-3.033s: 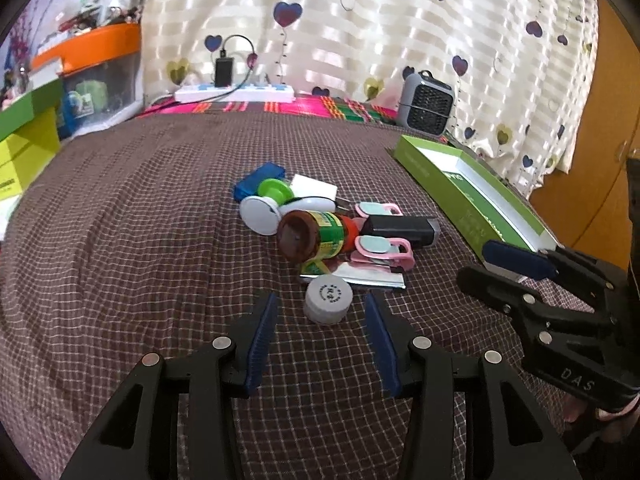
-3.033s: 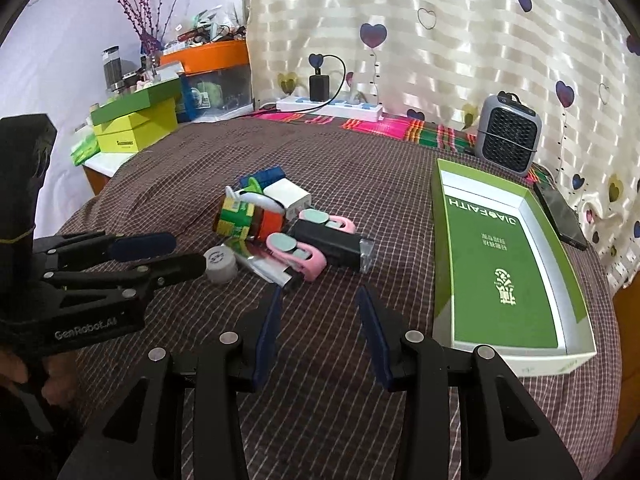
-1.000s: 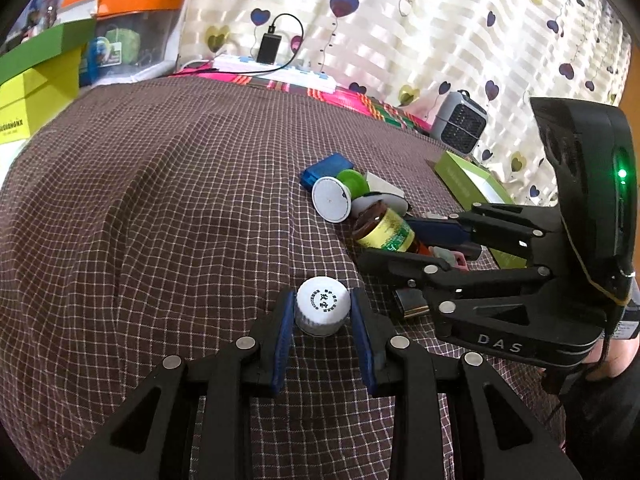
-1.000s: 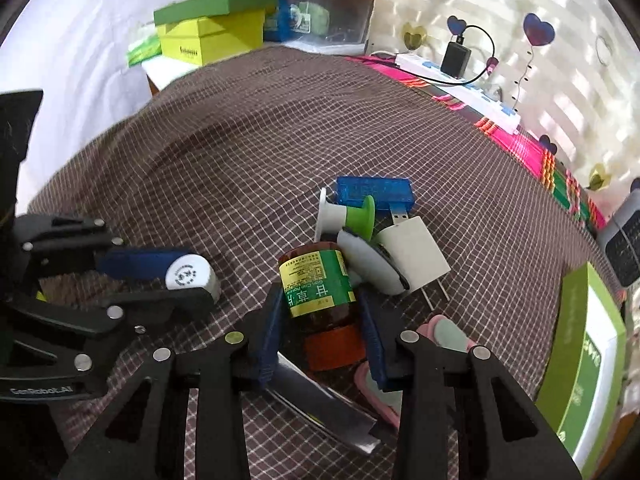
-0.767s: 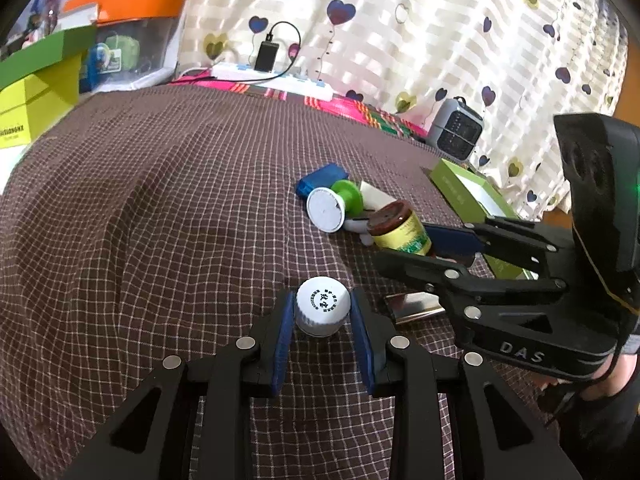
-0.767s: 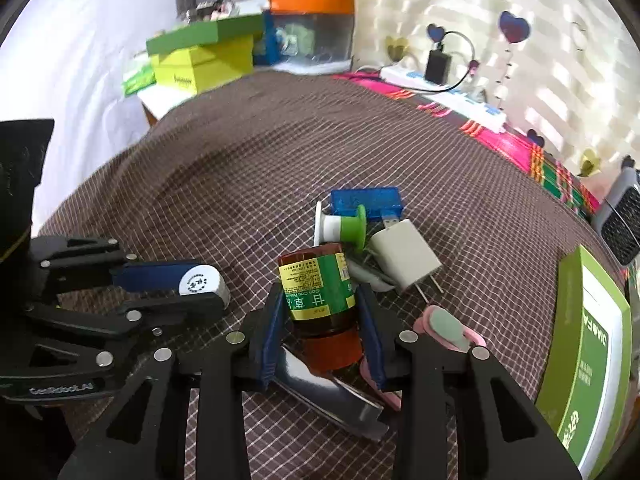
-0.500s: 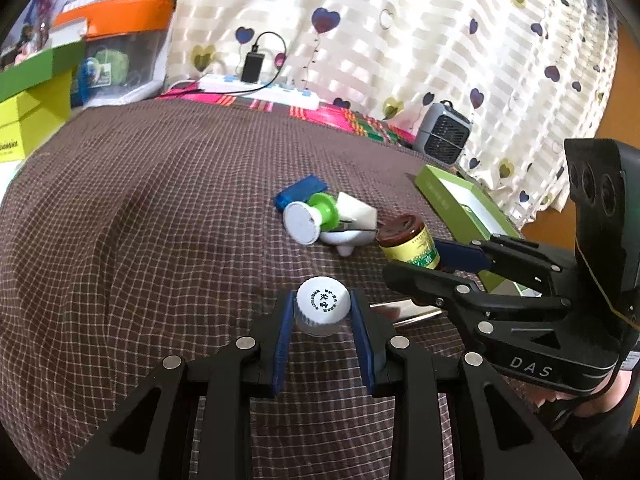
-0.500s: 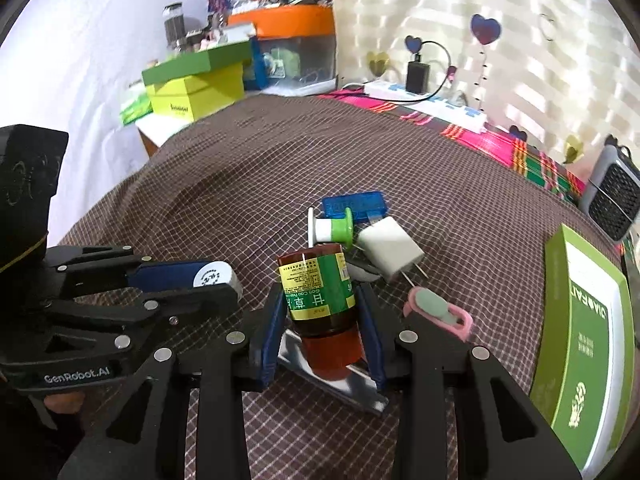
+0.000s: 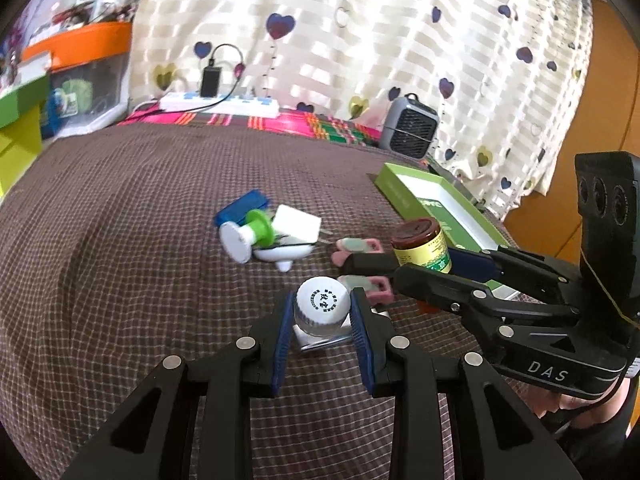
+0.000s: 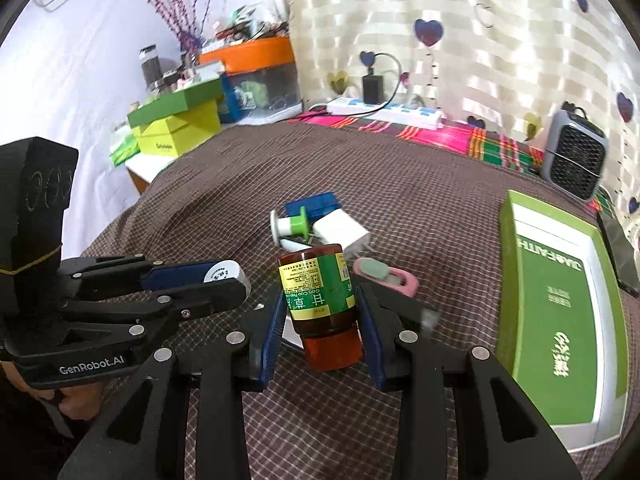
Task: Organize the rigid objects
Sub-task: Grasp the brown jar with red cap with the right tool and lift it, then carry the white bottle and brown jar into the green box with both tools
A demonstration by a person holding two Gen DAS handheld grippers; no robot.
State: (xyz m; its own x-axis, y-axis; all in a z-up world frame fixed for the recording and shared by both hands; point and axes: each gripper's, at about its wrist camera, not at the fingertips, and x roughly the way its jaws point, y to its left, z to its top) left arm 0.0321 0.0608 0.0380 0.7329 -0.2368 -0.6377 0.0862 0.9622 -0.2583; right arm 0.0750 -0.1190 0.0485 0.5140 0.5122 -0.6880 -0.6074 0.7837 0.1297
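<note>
1. L gripper [image 9: 322, 322] jaws clamped on white cap [image 9: 322, 307], held above checked cloth [image 9: 120, 280].
2. R gripper [image 10: 322, 322] jaws clamped on brown bottle [image 10: 320, 300], lifted, near green box [image 10: 560, 320].
3. Blue stick [image 10: 316, 204], white charger [image 10: 340, 232], pink clip [image 10: 384, 274] in pile mid-cloth.

We hold left gripper [image 9: 322, 322] clamped on white cap [image 9: 323, 306], right gripper [image 10: 322, 330] clamped on brown bottle [image 10: 320, 304], both side by side.
</note>
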